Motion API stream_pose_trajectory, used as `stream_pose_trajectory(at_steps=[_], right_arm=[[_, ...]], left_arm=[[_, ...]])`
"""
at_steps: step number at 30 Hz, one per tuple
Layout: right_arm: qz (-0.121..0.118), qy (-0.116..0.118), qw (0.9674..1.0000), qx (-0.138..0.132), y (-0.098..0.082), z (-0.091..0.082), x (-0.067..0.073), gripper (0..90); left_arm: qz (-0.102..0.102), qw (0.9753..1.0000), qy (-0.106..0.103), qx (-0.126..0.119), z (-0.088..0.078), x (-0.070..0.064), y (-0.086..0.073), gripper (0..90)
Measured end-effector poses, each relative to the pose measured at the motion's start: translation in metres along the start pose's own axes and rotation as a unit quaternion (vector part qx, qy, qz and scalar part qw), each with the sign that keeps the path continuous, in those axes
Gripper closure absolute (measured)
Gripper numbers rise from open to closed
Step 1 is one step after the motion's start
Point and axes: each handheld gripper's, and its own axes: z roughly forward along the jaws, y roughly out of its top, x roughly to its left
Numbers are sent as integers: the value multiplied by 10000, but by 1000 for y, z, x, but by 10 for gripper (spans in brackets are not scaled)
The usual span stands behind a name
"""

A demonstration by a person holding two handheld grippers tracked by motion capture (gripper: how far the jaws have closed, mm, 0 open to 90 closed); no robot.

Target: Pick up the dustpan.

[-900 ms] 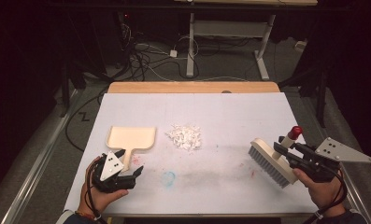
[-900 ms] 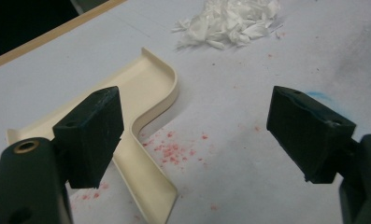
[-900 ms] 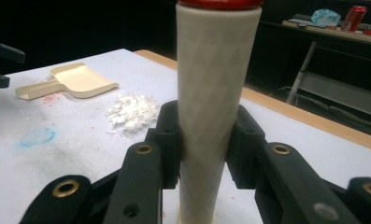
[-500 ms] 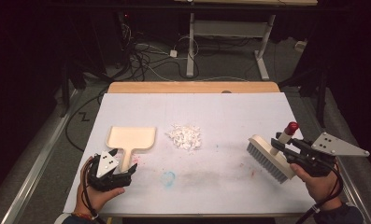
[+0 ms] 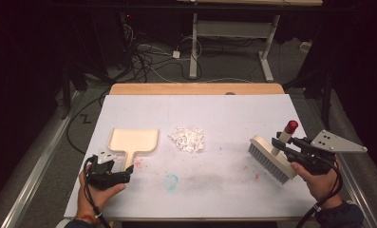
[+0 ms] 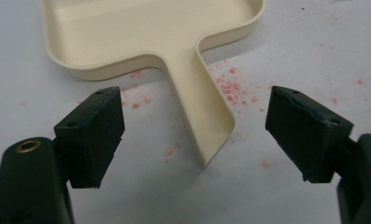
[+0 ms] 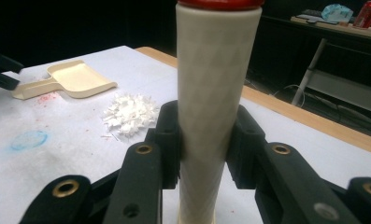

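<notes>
Right gripper squeezes the brush handle, left gripper waits wide open around the dustpan handle, and the white scraps sit unswept in the middle of the table.

A white sheet covers the wooden table, marked with a blue smudge and scattered red specks. Beyond the table, tangled cables lie on the floor beside a white desk frame.
</notes>
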Motion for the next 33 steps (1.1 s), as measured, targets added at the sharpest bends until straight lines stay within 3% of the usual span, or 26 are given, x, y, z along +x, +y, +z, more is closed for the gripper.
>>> stream_pose_trajectory(at_steps=[1, 5, 7, 11, 15, 18, 28, 33], right_arm=[[4, -2, 10000, 3, 0, 1, 0, 703], [48, -24, 10000, 35, -2, 3, 0, 703], [52, -28, 10000, 32, -2, 2, 0, 702], [82, -54, 9999, 60, -3, 2, -1, 702], [88, -49, 9999, 82, -4, 2, 0, 702], [83, -39, 9999, 85, -4, 2, 0, 702], [85, -83, 9999, 40, -4, 1, -2, 703], [94, -142, 9999, 2, -4, -1, -4, 703]], left_arm=[[7, 9997, 78, 223, 9, 0, 5, 205], [-184, 9985, 166, 480, 36, 4, 16, 237], [-207, 9987, 174, 439, 39, 5, 19, 229], [-351, 9980, 298, 428, 45, 8, 27, 306], [-463, 9973, 372, 440, 44, 10, 29, 438], [-489, 9973, 368, 405, 43, 10, 28, 596], [-240, 9978, 322, 525, 40, 12, 31, 636], [164, 9977, 215, 614, 27, 10, 36, 637]])
